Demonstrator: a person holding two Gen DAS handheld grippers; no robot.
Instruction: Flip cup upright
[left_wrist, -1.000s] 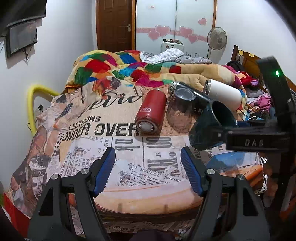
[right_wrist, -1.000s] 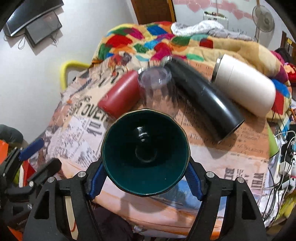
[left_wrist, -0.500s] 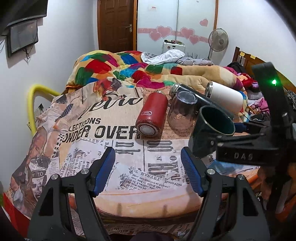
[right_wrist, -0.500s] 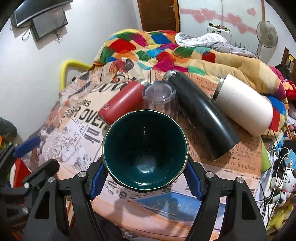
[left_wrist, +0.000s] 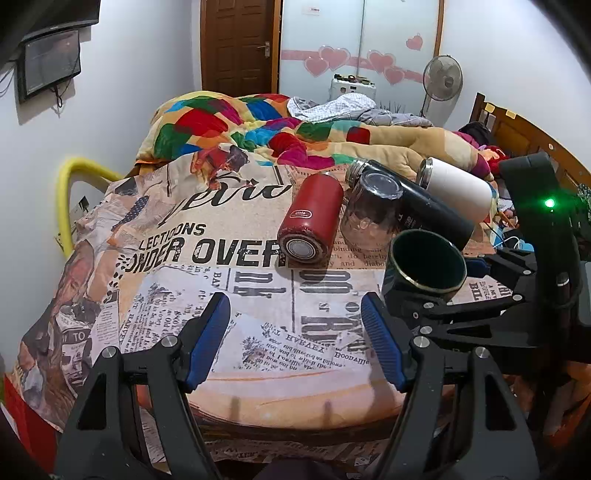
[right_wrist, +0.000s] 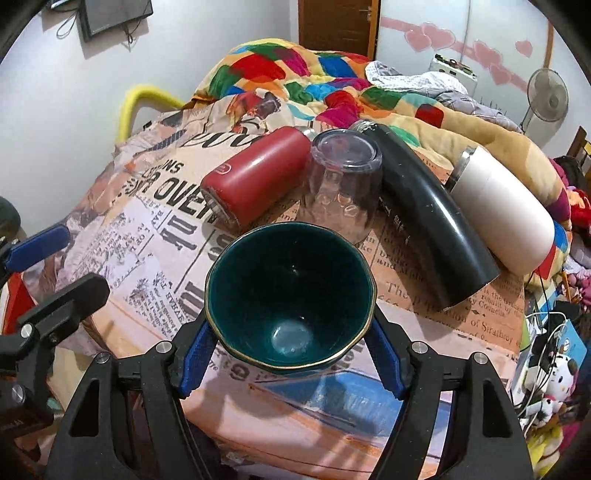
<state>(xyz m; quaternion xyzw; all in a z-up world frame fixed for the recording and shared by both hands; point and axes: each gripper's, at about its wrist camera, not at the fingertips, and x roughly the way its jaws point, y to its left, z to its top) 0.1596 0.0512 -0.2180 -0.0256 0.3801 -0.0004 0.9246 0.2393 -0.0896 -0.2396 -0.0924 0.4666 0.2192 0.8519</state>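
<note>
The dark green cup (right_wrist: 290, 301) sits mouth up, gripped on both sides by the right gripper (right_wrist: 290, 354) at the near right part of the newspaper-print cloth (left_wrist: 184, 288) covering the table. Just behind it stands an upturned clear glass (right_wrist: 343, 184), flanked by a lying red flask (right_wrist: 255, 175), black flask (right_wrist: 428, 218) and white flask (right_wrist: 506, 218). The left gripper (left_wrist: 295, 339) hangs wide apart, holding nothing, over the cloth's front edge.
</note>
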